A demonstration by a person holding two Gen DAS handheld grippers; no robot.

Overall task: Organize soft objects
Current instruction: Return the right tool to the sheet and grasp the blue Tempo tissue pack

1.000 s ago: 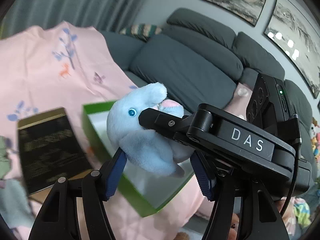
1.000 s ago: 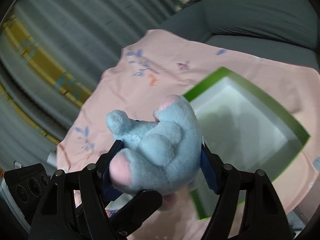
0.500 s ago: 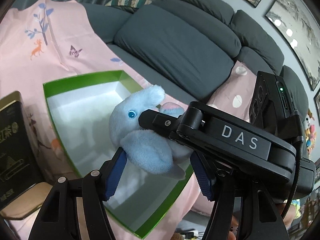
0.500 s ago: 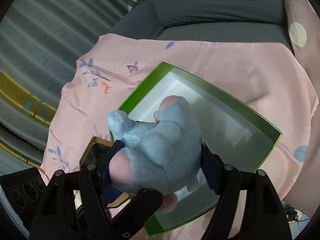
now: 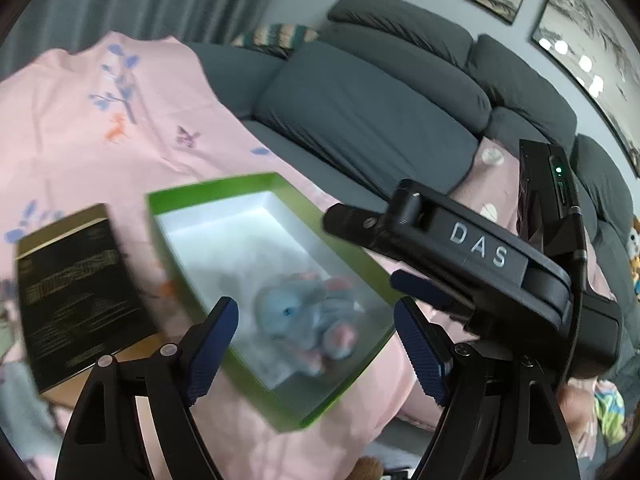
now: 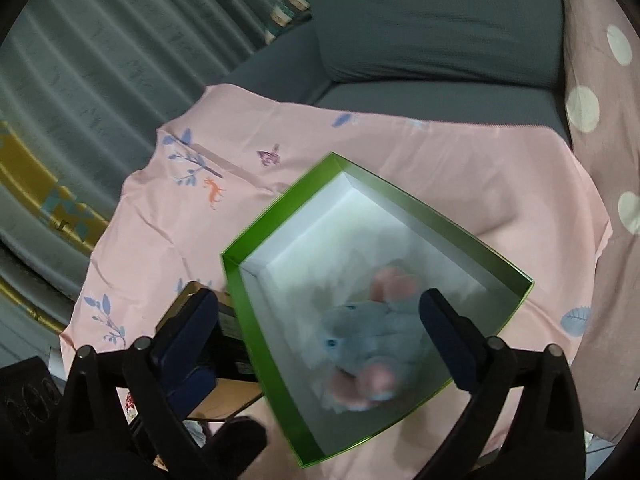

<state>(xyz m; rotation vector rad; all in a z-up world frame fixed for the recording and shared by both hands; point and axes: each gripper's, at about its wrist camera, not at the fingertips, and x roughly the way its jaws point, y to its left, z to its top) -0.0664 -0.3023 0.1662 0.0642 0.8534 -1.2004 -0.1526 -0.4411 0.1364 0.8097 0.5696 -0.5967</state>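
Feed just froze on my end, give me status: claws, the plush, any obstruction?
Left claw and right claw open, jaws just opened, nothing gripped. Blue plush elephant lying in green box. Nothing in the way.

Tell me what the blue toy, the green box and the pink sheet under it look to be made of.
Toy: plush, likely synthetic pile; fuzzy blue nap, pink pads, though blurred. Box: seemingly cardboard; thin straight walls, crisp corners, matte green outside, white inside. Sheet: thin woven cloth, perhaps cotton; soft creases, draped edges, printed leaves and a deer.
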